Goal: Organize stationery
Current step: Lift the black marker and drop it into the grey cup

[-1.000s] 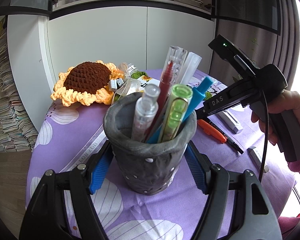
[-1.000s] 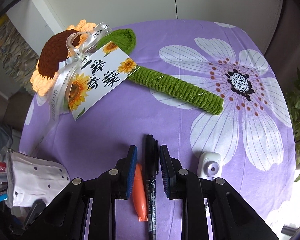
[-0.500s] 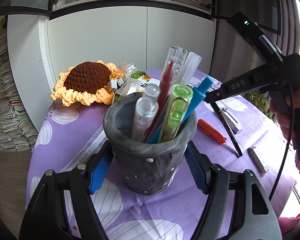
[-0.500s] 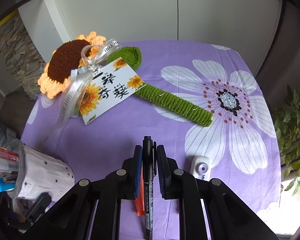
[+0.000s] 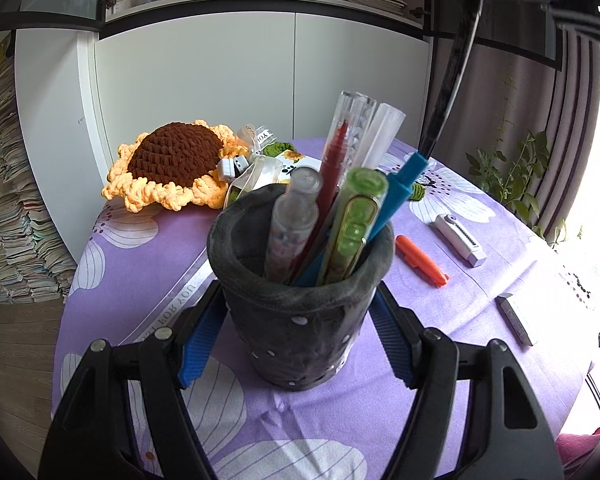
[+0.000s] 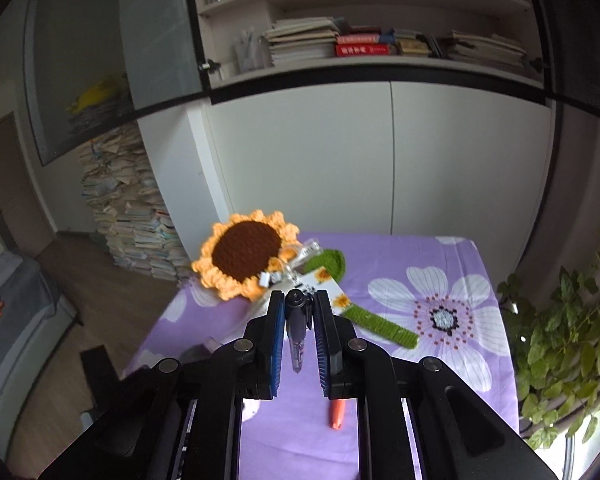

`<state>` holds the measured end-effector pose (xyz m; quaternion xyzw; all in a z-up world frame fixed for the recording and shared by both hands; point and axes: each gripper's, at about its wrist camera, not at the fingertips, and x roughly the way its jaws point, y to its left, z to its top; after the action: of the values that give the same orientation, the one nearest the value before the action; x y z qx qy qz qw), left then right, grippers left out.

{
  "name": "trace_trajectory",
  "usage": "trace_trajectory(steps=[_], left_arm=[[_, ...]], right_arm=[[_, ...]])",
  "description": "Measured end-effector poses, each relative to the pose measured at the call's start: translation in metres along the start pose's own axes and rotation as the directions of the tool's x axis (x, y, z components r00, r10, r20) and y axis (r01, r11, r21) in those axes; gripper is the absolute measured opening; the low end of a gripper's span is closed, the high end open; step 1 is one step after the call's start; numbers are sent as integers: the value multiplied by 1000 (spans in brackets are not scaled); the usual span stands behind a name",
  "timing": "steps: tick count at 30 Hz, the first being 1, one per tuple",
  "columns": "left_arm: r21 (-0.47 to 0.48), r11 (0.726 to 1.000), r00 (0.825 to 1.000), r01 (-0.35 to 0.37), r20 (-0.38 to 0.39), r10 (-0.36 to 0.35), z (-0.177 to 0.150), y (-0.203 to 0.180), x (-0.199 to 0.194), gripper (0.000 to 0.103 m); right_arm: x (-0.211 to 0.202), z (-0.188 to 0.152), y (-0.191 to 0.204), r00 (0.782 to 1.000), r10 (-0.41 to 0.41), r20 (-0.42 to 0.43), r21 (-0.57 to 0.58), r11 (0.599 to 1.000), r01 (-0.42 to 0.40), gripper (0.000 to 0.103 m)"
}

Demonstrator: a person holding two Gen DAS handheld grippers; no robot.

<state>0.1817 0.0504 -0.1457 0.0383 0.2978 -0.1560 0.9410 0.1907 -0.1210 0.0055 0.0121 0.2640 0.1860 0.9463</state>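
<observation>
Pens (image 5: 332, 216) stand in the holder (image 5: 300, 320) (sunflower (image 5: 172, 164) behind it).

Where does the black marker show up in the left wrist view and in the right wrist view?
Left wrist: black marker hangs at upper right, above the pen holder.
Right wrist: black marker at centre, clamped between the right tongs.
Shared landmark: crochet sunflower.

L gripper (image 5: 300, 344) clamps pen cup (image 5: 300, 312); marker (image 5: 448, 84) above.
</observation>
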Motion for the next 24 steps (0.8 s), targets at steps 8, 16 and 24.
trace_trajectory(steps=[8, 16, 24], left_arm=[[1, 1000, 1000, 0, 0, 0, 0, 0, 0, 71], [0, 1000, 1000, 0, 0, 0, 0, 0, 0, 71], [0, 1000, 1000, 0, 0, 0, 0, 0, 0, 71]], right_arm=[[-15, 32, 52, 987, 122, 105, -108, 988, -111, 15], [10, 26, 76, 982, 179, 61, -144, 975, -169, 15], [57, -3, 68, 990, 134, -49, -129, 982, -139, 15]])
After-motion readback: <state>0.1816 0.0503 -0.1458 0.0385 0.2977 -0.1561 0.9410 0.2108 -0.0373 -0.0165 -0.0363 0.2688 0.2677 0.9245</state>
